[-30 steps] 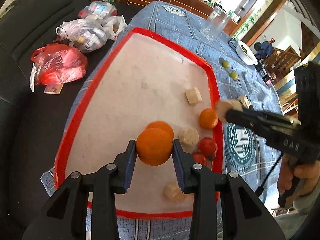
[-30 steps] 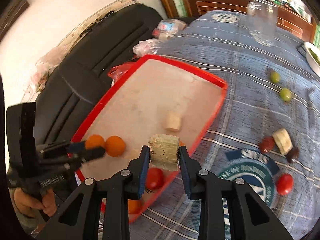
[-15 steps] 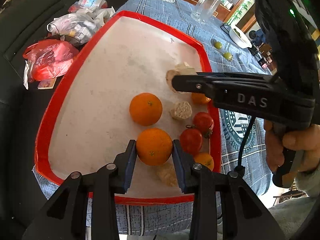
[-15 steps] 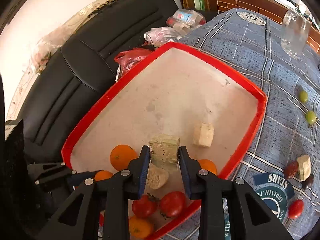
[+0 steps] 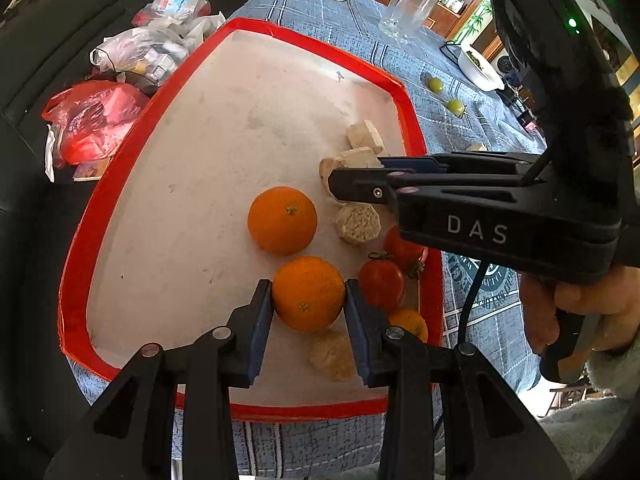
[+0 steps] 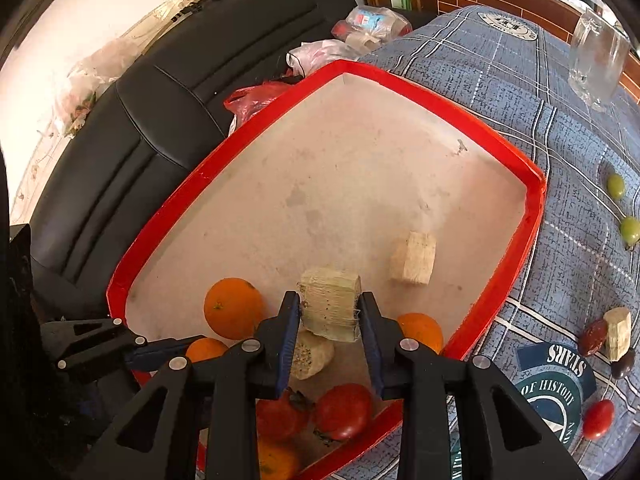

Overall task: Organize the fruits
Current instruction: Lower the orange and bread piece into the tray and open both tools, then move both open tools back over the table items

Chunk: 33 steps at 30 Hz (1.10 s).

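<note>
A red-rimmed tray lies on the blue checked cloth. My left gripper is shut on an orange just above the tray's near end. Beyond it lie a second orange, two tomatoes, a smaller orange and pale fibrous chunks. My right gripper is shut on another pale chunk, held over the tray close above those fruits. In the left wrist view the right gripper reaches in from the right.
On the cloth right of the tray lie two green grapes, a red date beside a pale chunk, a dark grape and a cherry tomato. A glass stands far back. Plastic bags rest on the black sofa at left.
My right gripper carried its chunk from over the tray's right rim to above the tray's inside and sank lower. The left gripper kept hold of the orange and hardly moved.
</note>
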Each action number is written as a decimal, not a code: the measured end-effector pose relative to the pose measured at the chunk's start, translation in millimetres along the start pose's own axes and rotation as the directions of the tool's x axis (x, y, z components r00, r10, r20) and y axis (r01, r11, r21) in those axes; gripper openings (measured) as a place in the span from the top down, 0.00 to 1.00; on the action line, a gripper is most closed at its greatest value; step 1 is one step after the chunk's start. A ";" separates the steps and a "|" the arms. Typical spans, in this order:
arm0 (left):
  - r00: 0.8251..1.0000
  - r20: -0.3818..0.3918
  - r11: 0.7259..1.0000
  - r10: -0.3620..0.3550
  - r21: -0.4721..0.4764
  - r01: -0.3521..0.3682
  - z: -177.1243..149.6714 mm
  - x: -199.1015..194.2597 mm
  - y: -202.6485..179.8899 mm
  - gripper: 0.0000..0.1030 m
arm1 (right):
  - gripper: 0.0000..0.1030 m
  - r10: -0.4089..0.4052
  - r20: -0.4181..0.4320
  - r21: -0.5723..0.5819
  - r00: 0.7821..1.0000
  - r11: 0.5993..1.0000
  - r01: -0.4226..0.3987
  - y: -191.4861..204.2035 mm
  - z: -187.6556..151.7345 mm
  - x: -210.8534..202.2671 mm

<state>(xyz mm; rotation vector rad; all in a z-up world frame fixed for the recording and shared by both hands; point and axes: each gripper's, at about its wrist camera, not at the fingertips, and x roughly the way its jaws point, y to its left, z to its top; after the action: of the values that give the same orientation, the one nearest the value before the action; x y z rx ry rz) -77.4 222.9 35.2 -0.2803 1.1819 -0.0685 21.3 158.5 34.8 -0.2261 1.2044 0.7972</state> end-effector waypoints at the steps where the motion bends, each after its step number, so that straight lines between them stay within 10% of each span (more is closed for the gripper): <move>1: 1.000 0.001 1.000 0.002 0.000 -0.002 0.0 -0.1 -0.4 0.68 | 0.70 0.002 0.001 0.002 1.000 1.000 -0.002 -0.5 -0.2 -0.4; 33: 0.996 0.092 1.000 0.008 0.005 -0.009 19.8 -21.4 -29.6 0.46 | 0.53 -0.052 0.138 0.259 0.989 0.966 0.015 -92.7 -63.2 -86.8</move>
<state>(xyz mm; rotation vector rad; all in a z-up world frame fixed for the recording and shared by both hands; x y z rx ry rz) -64.5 202.3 68.8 -0.2708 1.0909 -0.0510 23.8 20.1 66.0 0.0247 1.1506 0.6091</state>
